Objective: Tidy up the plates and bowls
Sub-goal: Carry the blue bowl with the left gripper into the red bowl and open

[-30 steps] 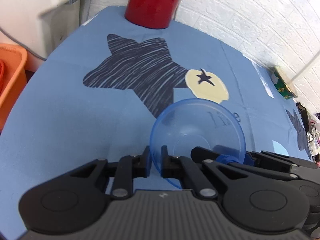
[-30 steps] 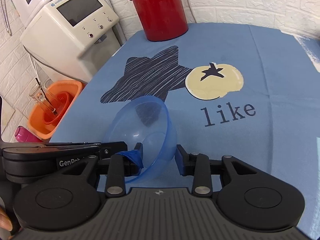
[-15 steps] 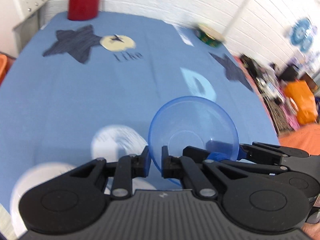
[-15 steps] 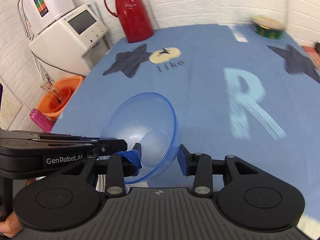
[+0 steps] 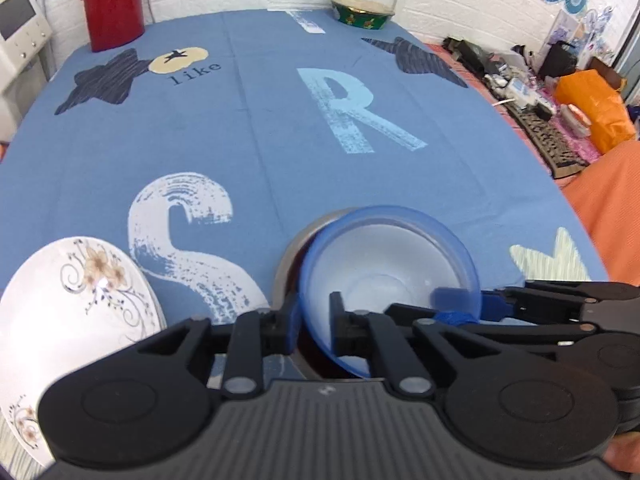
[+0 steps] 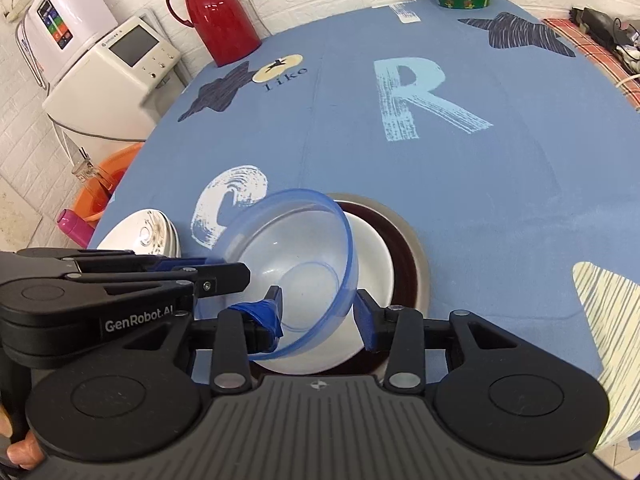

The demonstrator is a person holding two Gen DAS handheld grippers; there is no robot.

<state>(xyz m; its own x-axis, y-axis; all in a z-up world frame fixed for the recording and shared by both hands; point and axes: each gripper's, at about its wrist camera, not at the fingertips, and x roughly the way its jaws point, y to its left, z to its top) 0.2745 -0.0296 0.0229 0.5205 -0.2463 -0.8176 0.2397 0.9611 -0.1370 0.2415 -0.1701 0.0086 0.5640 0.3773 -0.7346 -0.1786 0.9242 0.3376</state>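
A translucent blue bowl [image 5: 384, 276] [image 6: 296, 264] hangs tilted between both grippers. My left gripper [image 5: 314, 314] is shut on its rim and shows in the right wrist view [image 6: 224, 270] at the bowl's left edge. My right gripper [image 6: 318, 314] straddles the opposite wall, with the taped finger inside and the other finger outside, shut on it. Directly beneath the bowl sits a white bowl [image 6: 372, 248], nested in a dark bowl with a silver rim [image 6: 414, 248] [image 5: 292, 248]. White floral plates [image 5: 72, 292] [image 6: 140, 232] are stacked to the left.
A blue printed cloth [image 5: 280, 120] covers the table. At the back stand a red thermos [image 5: 114, 0] [image 6: 224, 12] and a green tin [image 5: 362, 12]. A white appliance [image 6: 116, 72] and an orange basin [image 6: 104, 188] are off the left edge. Clutter [image 5: 540, 100] lies to the right.
Both grippers have carried the blue bowl from beside the star print at the far left back to the near edge. It now hangs over the nested bowls, and the hold looks the same.
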